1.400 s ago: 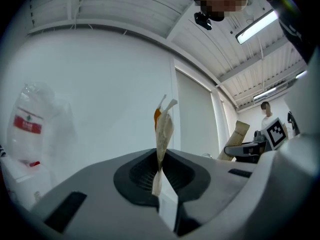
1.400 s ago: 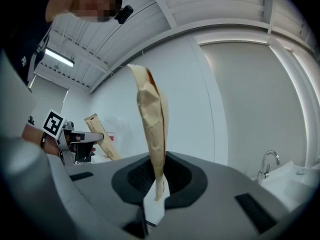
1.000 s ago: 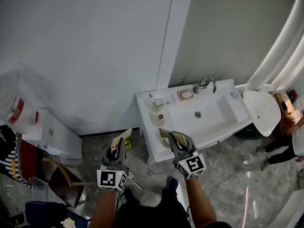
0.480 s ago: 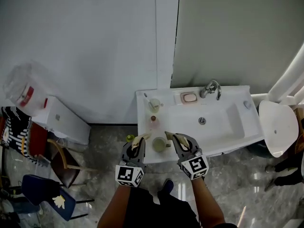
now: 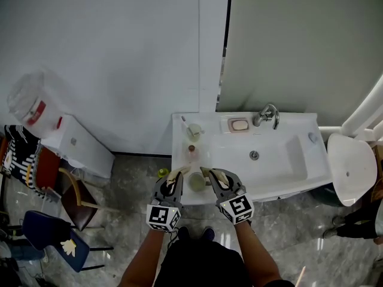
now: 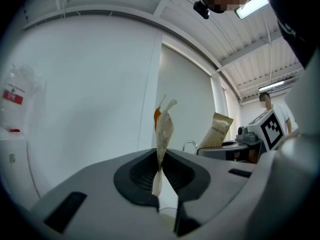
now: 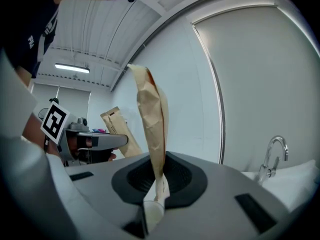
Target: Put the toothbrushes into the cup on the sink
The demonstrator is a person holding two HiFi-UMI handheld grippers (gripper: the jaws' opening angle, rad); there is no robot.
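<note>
A pale green cup stands on the front left corner of the white sink. My left gripper is just left of the cup, shut on a tan paper-wrapped toothbrush that points up and toward the cup. My right gripper sits just right of the cup, shut on a second paper-wrapped toothbrush. Both packets stick out past the jaws near the cup's rim. Each gripper view shows the other gripper with its packet.
On the sink's back ledge are a faucet, a soap dish with pink soap and another cup; a small bottle stands behind the green cup. A toilet is at the right, a white cabinet and chairs at the left.
Both grippers have come forward to the sink's front left corner, and the left one has swung right to the cup. Both stay shut on their packets.
</note>
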